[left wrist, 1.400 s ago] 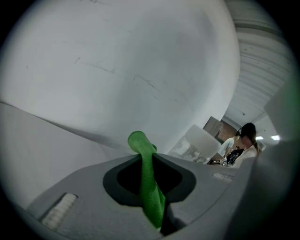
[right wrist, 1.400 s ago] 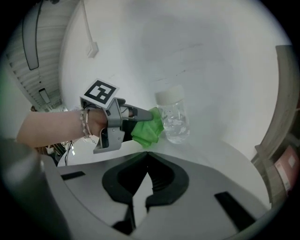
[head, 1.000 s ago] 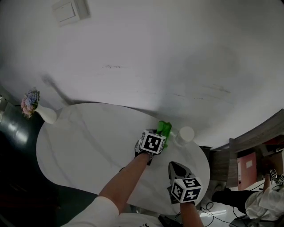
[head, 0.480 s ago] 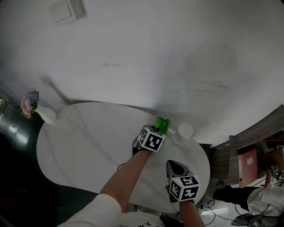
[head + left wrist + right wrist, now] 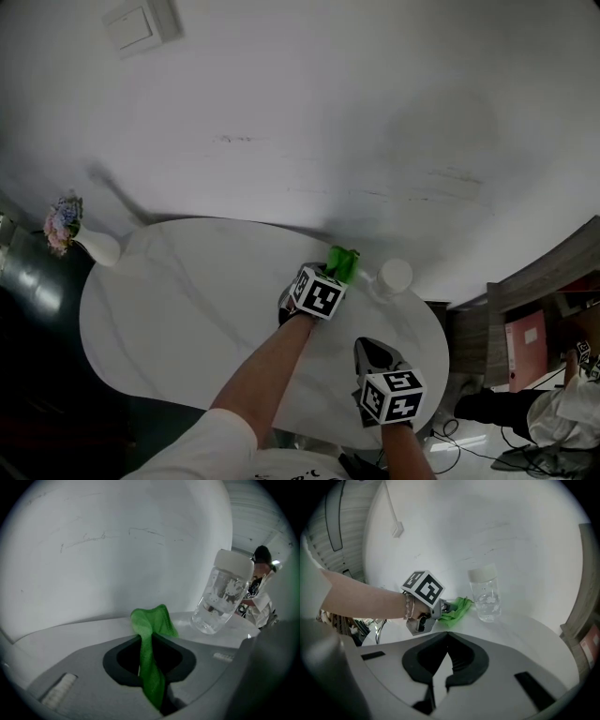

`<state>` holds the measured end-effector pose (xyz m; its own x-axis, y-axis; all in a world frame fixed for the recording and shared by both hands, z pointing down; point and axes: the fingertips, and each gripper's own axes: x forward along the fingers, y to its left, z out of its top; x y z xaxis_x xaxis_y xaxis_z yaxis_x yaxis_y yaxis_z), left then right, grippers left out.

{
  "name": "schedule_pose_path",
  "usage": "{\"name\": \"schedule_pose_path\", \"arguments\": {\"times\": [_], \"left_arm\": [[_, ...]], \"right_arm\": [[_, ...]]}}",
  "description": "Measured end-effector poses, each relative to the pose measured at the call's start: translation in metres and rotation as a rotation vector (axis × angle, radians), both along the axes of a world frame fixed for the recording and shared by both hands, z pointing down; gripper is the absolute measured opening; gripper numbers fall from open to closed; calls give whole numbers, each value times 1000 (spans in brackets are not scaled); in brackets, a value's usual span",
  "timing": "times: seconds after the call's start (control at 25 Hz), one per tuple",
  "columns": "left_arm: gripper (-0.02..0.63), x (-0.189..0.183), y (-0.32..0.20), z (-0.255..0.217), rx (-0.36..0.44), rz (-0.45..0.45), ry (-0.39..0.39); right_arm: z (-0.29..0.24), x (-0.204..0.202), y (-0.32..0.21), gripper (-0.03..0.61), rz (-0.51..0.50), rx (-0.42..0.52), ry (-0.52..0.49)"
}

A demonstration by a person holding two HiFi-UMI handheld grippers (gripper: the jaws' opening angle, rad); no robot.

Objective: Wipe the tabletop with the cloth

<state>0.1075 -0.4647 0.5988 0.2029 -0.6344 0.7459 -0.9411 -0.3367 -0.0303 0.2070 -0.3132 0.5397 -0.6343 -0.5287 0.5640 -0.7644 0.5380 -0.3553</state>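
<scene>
On a round white table (image 5: 187, 309) by the wall (image 5: 328, 112), the cloth (image 5: 343, 263) is pinched between the jaws of the left gripper (image 5: 152, 667) beside a jar (image 5: 392, 277); the right gripper (image 5: 443, 667) is closed on nothing.

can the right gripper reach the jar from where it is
Probably yes: bare tabletop lies between the empty right gripper and the jar; the left gripper and cloth sit beside that path.

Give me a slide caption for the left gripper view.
Left gripper shut on a green cloth, a clear lidded jar standing beyond on the white tabletop.
</scene>
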Motion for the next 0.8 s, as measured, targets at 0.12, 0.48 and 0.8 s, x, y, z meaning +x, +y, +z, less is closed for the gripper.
{"name": "schedule_pose_path", "arguments": {"times": [0.12, 0.48, 0.8], "left_arm": [[60, -4, -1, 1, 4, 6, 10], [60, -27, 3, -1, -12, 45, 11], [60, -51, 6, -2, -14, 108, -59]], "right_arm": [[-2, -6, -1, 2, 25, 5, -2], [-10, -34, -5, 2, 84, 22, 16], [-11, -57, 10, 2, 106, 13, 35]]}}
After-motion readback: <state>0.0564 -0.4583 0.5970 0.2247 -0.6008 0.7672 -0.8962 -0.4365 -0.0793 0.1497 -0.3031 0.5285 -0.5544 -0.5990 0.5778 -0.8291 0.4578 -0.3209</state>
